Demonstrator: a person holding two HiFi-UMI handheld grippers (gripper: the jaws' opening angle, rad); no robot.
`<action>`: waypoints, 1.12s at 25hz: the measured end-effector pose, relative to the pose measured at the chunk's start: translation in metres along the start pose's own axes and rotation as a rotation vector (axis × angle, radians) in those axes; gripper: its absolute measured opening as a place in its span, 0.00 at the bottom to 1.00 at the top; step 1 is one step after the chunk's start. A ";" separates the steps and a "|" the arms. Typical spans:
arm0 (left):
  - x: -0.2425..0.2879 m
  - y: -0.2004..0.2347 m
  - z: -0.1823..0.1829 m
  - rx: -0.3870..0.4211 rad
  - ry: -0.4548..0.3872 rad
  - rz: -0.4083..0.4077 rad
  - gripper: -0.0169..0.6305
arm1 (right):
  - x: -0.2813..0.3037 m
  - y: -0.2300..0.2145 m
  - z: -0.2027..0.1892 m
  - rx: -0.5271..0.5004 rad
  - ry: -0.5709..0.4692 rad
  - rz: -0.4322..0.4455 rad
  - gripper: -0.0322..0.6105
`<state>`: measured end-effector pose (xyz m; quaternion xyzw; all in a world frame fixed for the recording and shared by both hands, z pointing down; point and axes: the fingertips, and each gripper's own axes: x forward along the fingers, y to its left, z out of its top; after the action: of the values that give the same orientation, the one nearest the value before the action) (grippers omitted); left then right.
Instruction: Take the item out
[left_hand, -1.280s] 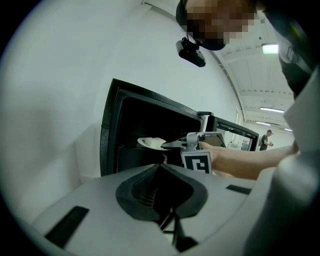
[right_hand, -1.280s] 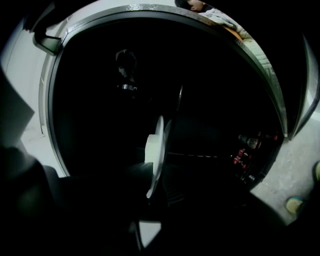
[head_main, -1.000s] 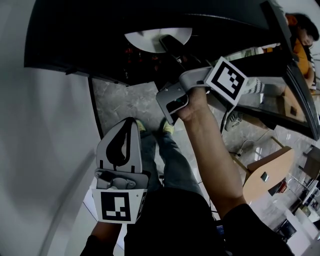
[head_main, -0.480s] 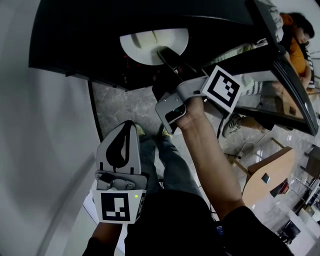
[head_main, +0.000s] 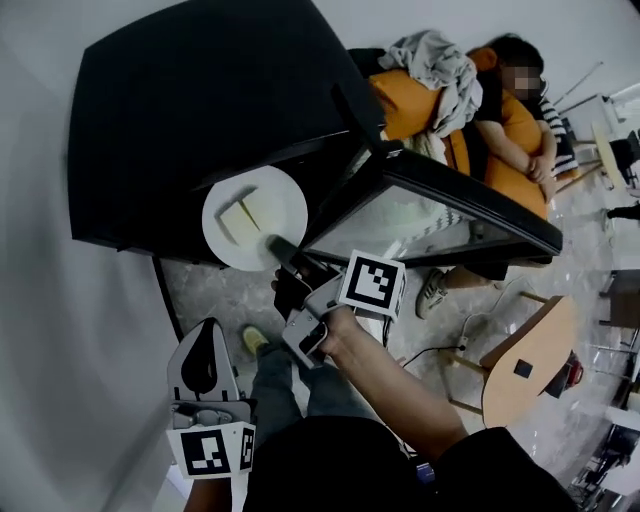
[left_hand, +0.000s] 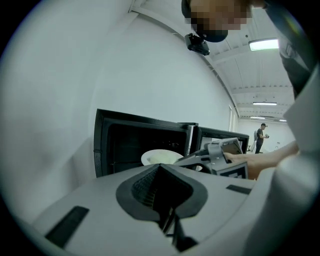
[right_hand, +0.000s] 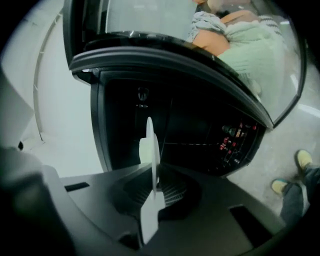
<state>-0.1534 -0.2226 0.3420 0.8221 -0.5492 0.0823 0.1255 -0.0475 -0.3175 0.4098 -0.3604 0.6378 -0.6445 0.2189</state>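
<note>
Plate now mostly out of microwave vs. inside before, R gripper clamped on its rim, L gripper shut, empty: takeout nearly done.

A round white plate is seen from above, face up and roughly level. It is held at the mouth of the open black microwave, and most of it is out in front of the opening. Two pale, flat slices are laid on it, just beside each other. The plate's near rim is clamped between the jaws of the right gripper. In the right gripper view the plate is shown edge-on as a thin white line, with the dark cavity behind it.
</note>
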 end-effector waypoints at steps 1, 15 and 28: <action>-0.002 -0.002 0.004 0.003 -0.001 0.001 0.04 | -0.010 0.002 -0.003 0.007 0.006 -0.008 0.09; -0.017 -0.033 0.045 0.045 -0.052 -0.059 0.04 | -0.135 0.042 0.004 -0.060 0.081 -0.076 0.09; -0.023 -0.053 0.055 0.072 -0.067 -0.073 0.04 | -0.200 0.094 0.017 -0.119 0.122 0.009 0.09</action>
<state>-0.1133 -0.1990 0.2766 0.8479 -0.5193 0.0697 0.0803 0.0773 -0.1884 0.2792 -0.3299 0.6889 -0.6251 0.1606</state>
